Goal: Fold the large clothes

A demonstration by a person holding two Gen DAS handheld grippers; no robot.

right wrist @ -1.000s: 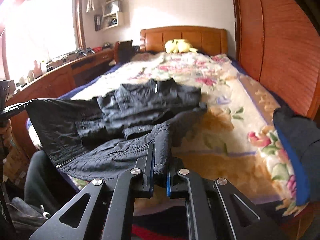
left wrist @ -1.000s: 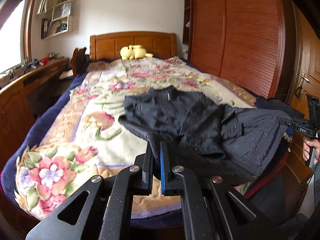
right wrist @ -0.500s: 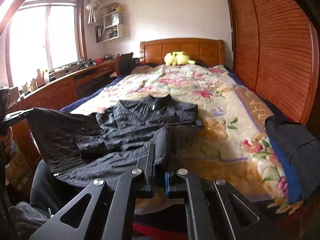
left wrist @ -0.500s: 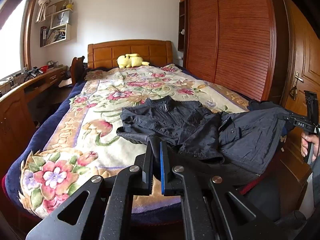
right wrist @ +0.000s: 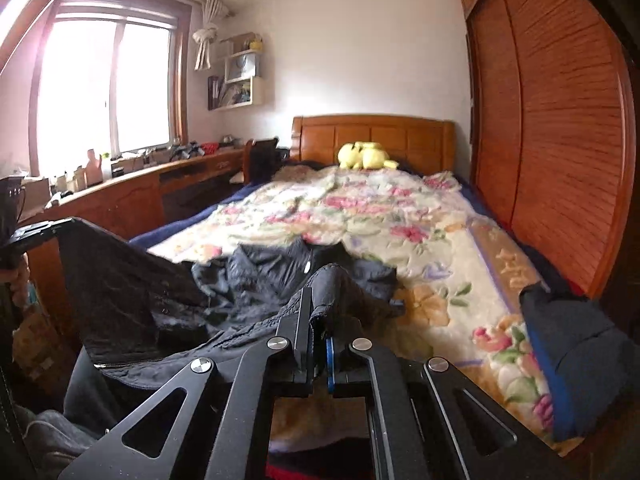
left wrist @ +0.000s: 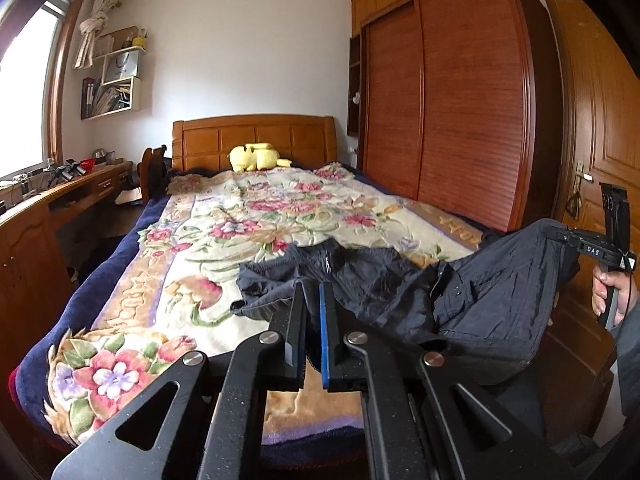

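A black jacket [left wrist: 384, 280] lies with its collar end on the floral bedspread [left wrist: 256, 216] and its lower part lifted off the foot of the bed. My left gripper [left wrist: 312, 292] is shut on one bottom corner of the jacket. My right gripper [right wrist: 318, 300] is shut on the other corner, with cloth bunched over its fingers. In the left wrist view the right gripper [left wrist: 560, 236] holds the hem taut at the far right. In the right wrist view the jacket [right wrist: 160, 288] stretches to the left gripper [right wrist: 56, 226] at the left edge.
A yellow plush toy [left wrist: 256, 158] sits by the wooden headboard [left wrist: 256, 140]. A wooden desk [left wrist: 60, 200] runs along the left wall and a wardrobe [left wrist: 452, 112] along the right. A dark blue folded cloth [right wrist: 568, 344] lies at the bed's right foot corner.
Both grippers have pulled back and up from the bed while holding the jacket. The jacket's collar end has slid toward the foot of the bed and the hem is stretched tauter.
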